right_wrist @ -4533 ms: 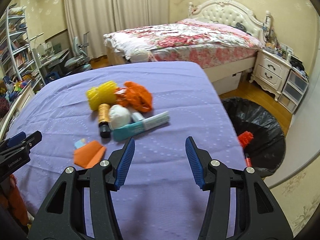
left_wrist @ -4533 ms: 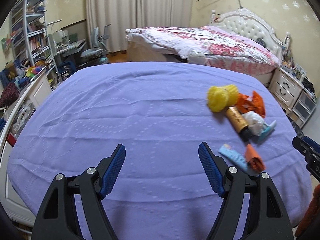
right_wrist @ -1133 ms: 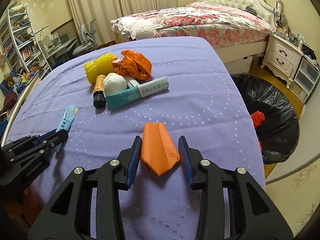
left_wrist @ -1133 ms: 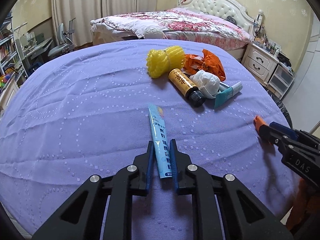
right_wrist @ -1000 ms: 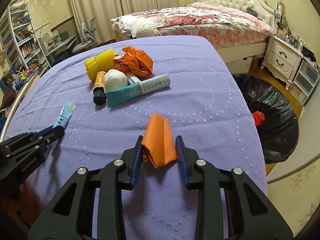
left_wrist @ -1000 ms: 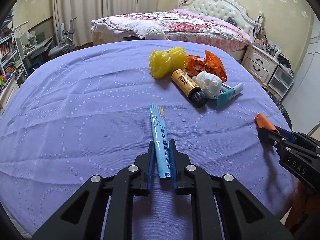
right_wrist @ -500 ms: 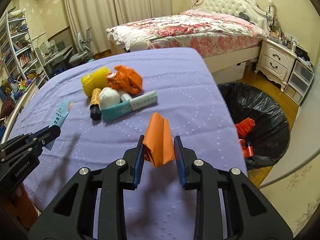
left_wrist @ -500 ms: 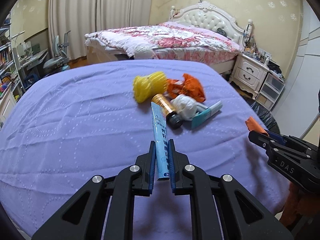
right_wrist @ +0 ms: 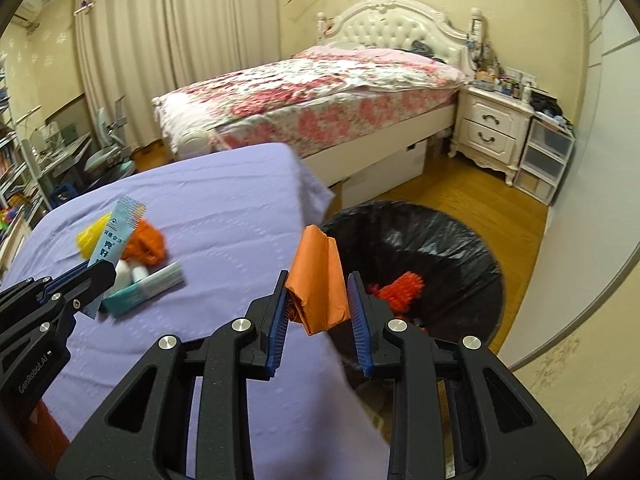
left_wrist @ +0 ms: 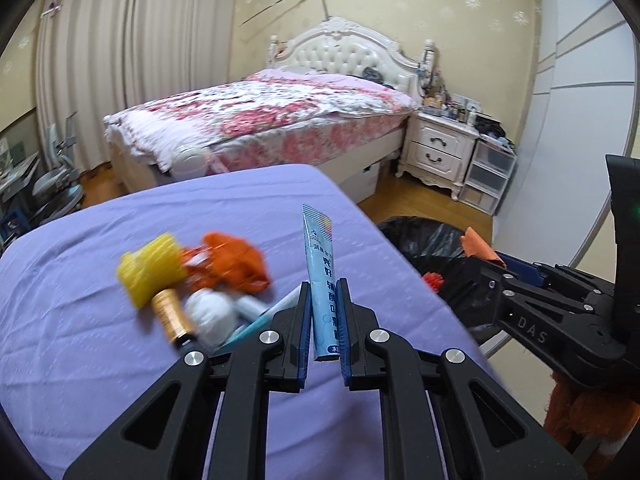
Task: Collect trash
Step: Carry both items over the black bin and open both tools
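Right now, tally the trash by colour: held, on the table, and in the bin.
Orange: 3, folded paper, crumpled bag, scrap in bin
Blue/teal: 2, tube, box
Yellow: 1, net
White: 1, wad
Amber: 1, bottle
Total: 8

Two trash items lifted; rest on table.
Blue tube (left_wrist: 322,292) upright, off the cloth; folded orange paper (right_wrist: 318,286) at the black bin bag's (right_wrist: 448,240) near rim; remaining pile (left_wrist: 192,276) on purple cloth.

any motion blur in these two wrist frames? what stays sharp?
Left wrist view: the trash pile on the purple cloth is smeared, while the blue tube and left gripper stay crisp. Right wrist view: the cloth edge is blurred; the orange packet in the right gripper is sharp.
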`<state>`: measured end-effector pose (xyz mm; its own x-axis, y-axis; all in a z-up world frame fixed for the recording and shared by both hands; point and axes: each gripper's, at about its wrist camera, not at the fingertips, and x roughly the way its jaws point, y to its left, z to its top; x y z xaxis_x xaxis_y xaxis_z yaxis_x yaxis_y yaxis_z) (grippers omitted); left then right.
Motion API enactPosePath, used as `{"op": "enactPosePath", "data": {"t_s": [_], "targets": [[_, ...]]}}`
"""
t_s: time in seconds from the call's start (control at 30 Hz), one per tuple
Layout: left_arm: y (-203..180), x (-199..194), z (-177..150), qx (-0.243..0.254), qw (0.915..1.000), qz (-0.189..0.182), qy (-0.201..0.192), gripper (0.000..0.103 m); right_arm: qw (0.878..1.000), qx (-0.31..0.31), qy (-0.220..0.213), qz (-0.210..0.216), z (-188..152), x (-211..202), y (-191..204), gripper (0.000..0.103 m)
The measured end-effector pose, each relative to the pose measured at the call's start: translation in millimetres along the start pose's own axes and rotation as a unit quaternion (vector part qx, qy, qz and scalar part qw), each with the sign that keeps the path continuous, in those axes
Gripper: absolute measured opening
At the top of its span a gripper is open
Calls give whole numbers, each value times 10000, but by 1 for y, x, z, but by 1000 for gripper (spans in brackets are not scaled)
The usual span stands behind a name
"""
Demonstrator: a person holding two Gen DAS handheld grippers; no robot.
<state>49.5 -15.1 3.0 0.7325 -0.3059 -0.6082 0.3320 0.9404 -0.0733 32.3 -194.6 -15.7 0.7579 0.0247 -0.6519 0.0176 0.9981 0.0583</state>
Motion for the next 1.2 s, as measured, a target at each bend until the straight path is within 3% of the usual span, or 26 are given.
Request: {"op": "enactPosePath", "data": {"t_s": [0.27,0.6,0.97,1.2], "targets": [[-36,49,24,281,9990,-329,109,13,9985,320,-33,-439,14,22,-43,28],[-72,103,36,558,9964,-464,427,13,9959,621,90,-649,15,47,-77,28],[-84,128,36,690,9942,-438,698,13,9937,802,169,-758,14,62,-94,30],[-84,129,37,665,9947,-381,688,37,9926,880,149,-826,12,64,-97,41]]}}
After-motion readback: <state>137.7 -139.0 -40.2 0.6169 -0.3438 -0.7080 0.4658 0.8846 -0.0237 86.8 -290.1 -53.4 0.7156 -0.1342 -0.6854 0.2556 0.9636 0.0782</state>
